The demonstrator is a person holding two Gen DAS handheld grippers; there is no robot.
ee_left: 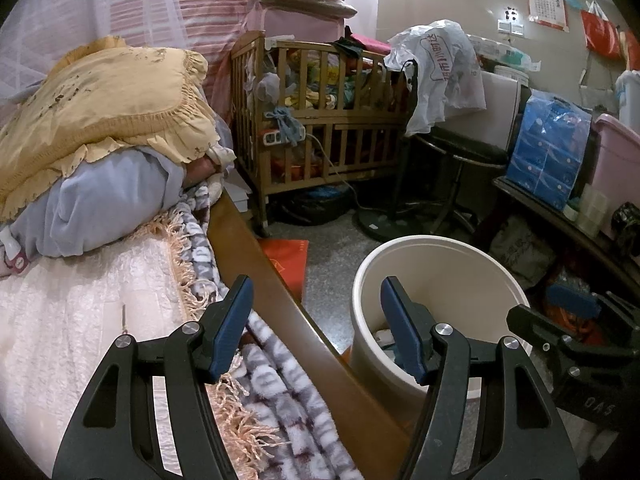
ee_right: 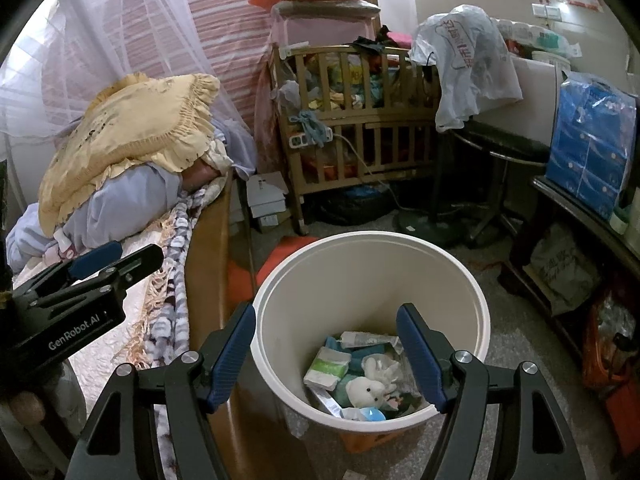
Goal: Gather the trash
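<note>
A wooden crib (ee_left: 320, 120) stands on speckled floor (ee_left: 332, 280) beside the bed (ee_left: 60, 320)

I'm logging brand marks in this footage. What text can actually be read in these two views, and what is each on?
"GenRobot.AI": side of the left gripper, seen from the right wrist.
White plastic bag on the crib: large red characters, too distorted to read.
Red wall poster: print too small.
Blue tissue pack: print blurred.

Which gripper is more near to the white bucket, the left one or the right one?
The right. The right gripper hangs open directly above the white bucket, framing its contents. The left gripper is open beside it, over the wooden bed edge.
</note>
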